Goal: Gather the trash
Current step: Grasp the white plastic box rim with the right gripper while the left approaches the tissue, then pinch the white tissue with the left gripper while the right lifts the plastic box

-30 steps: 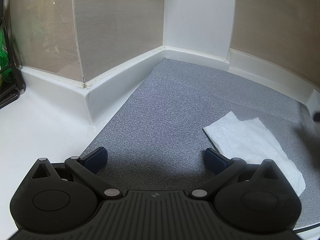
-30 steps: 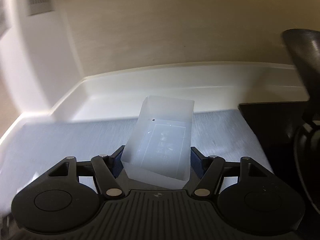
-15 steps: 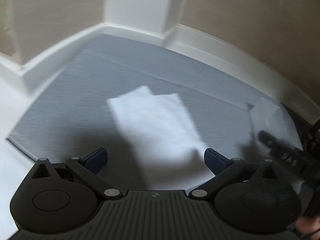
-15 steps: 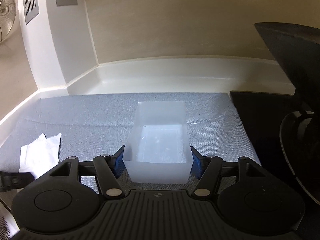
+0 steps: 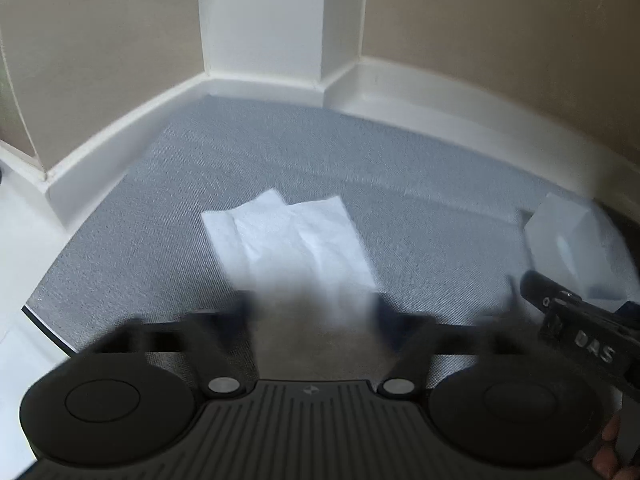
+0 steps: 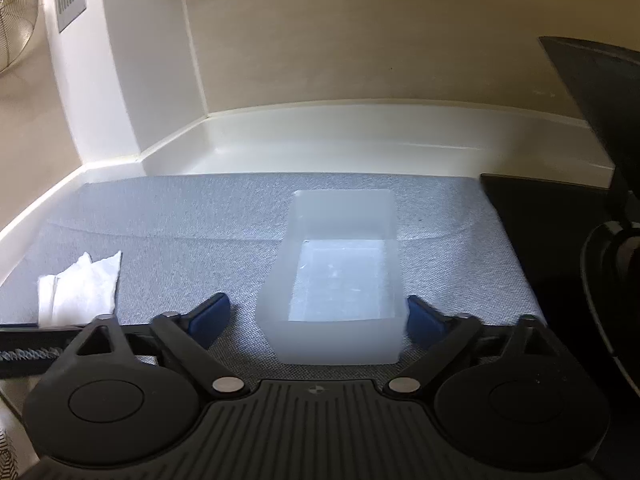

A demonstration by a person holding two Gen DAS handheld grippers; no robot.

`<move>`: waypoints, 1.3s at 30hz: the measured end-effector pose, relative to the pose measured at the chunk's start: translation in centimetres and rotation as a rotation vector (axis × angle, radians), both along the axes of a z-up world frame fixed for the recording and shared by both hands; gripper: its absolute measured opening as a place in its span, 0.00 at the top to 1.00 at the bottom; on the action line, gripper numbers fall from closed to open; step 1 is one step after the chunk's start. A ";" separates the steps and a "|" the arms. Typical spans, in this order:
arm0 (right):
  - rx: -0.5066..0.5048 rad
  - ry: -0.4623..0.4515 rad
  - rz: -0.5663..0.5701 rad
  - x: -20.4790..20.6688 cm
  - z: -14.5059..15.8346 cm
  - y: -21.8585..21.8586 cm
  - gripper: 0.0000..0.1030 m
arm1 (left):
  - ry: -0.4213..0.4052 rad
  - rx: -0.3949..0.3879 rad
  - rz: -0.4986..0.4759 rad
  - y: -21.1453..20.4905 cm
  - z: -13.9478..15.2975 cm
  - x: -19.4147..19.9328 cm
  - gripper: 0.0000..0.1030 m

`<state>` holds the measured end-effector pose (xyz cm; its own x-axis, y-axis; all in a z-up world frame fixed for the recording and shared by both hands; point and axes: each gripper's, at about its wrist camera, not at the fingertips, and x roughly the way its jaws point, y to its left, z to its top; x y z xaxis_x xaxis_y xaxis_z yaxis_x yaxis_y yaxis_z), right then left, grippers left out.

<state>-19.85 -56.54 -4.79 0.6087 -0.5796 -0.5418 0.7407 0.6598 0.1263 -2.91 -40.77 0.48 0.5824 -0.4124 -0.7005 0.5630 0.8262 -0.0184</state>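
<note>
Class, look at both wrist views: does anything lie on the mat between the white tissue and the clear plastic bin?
Nothing visible does. Only bare grey mat separates the tissue from the bin; the right gripper straddles the bin's near end, off that path.

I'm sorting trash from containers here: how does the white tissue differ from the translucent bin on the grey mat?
The tissue is opaque white, while the bin is frosted and see-through. The tissue lies flat and creased; the bin stands upright with its open top up. The tissue is soft paper; the bin looks like rigid plastic, and empty. Both rest on the grey mat.
</note>
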 end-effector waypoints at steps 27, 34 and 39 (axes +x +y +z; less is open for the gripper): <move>-0.100 -0.278 0.296 -8.4 5.5 10.8 0.38 | -0.178 -0.094 0.114 29.5 4.8 -19.4 0.94; -0.201 -0.285 0.408 -17.4 7.4 16.8 0.38 | -0.136 -0.124 0.155 35.0 2.6 -25.6 0.94; -0.225 -0.222 0.501 -22.2 6.7 21.2 0.38 | -0.094 -0.130 0.143 36.6 0.7 -29.3 0.94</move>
<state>-42.06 -35.37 1.94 0.9226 -0.2786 -0.2668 0.3042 0.9508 0.0591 -32.17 -4.13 1.17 0.7013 -0.4048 -0.5867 0.4448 0.8917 -0.0835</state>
